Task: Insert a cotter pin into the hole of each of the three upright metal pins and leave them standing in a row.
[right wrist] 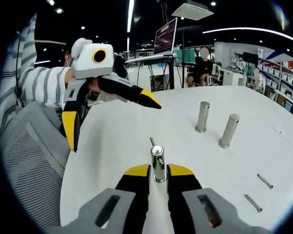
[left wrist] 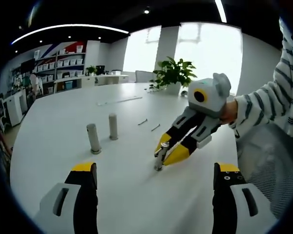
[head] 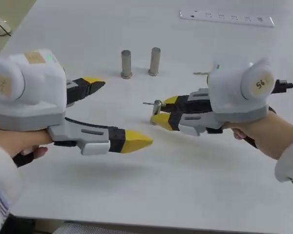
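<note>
Reaching in from nine o'clock in the head view, the left gripper (head: 123, 112) lies nearly level above the table (head: 185, 185), its jaws spread wide with nothing between them, one yellow tip toward twelve and the other toward four. The right gripper (head: 160, 111) comes in from three o'clock, held level by a hand (head: 254, 131), its jaws clenched on the near metal pin (head: 157, 106), which stands upright on the tabletop. A thin cotter pin (head: 147, 103) juts from that pin's upper end toward nine o'clock.

Both grippers have bulky white housings, grey and black shells and wedge-shaped yellow tips. The held pin is a dull grey cylinder with a rounded, shinier top. Two further pins (head: 126, 63) stand side by side at about eleven o'clock of it, apart from each other, each a matt grey cylinder on a small flared foot. The table is smooth, matt white. In the right gripper view two loose cotter pins (right wrist: 264, 181) — slim, straight, grey — lie flat at four o'clock of the held pin
</note>
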